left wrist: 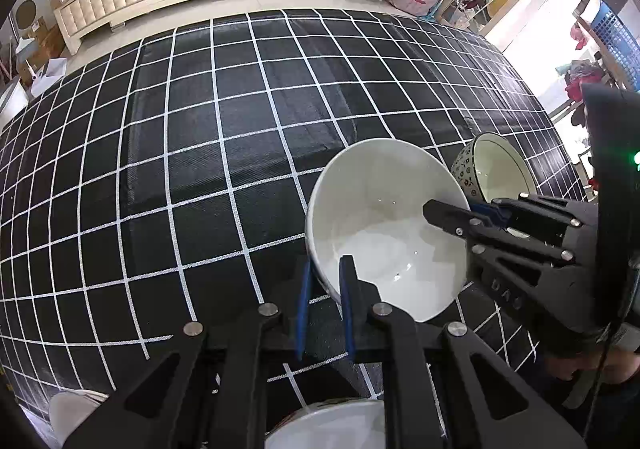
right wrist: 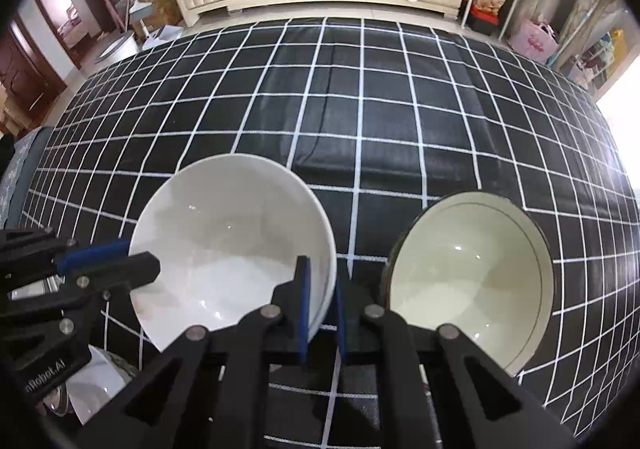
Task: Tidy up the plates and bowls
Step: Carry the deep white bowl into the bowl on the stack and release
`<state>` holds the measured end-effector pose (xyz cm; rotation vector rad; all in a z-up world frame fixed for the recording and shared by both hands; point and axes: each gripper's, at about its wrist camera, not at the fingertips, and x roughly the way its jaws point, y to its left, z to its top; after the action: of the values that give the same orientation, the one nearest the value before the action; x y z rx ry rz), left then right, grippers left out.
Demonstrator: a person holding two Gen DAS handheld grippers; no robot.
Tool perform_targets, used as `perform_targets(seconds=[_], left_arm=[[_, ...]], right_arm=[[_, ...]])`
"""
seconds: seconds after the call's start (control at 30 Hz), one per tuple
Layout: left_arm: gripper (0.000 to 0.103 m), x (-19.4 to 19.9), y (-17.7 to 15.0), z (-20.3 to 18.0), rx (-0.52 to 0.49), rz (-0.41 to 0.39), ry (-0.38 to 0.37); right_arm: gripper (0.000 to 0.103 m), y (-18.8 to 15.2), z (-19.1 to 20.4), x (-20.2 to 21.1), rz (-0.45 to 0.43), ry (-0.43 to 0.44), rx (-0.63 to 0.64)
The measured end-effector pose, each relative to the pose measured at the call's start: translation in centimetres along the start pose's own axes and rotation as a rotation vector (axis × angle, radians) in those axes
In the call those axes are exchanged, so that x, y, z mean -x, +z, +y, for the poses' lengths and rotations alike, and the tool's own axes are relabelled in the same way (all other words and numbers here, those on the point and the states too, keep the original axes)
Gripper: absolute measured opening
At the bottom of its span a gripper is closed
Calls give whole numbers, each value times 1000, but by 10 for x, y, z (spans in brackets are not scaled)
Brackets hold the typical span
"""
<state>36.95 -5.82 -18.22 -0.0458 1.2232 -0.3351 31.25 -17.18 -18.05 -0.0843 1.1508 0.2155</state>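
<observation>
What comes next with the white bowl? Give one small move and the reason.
Probably lift the white bowl straight up with both hands together. The left gripper and right gripper are each shut on opposite sides of its rim, and the patterned bowl sits close beside it.

Black white-grid cloth (right wrist: 400,121) covers table; white bowl (right wrist: 224,245) ahead-left of right gripper, patterned bowl (right wrist: 472,269) ahead-right (both upright).
</observation>
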Motion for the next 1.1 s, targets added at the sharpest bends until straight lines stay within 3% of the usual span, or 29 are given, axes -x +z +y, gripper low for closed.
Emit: perform_targets(seconds=[0.23, 0.4, 0.77, 1.1], left_arm=[[13, -2, 1, -12, -53, 13, 49], [12, 9, -5, -15, -41, 2, 39], [12, 67, -22, -21, -38, -79, 56], [12, 120, -56, -19, -7, -140, 81]], right_arm=[[10, -5, 3, 13, -12, -1, -33], [10, -7, 12, 31, -38, 12, -38], [10, -8, 36, 78, -111, 38, -17], [10, -34, 62, 97, -124, 64, -3]])
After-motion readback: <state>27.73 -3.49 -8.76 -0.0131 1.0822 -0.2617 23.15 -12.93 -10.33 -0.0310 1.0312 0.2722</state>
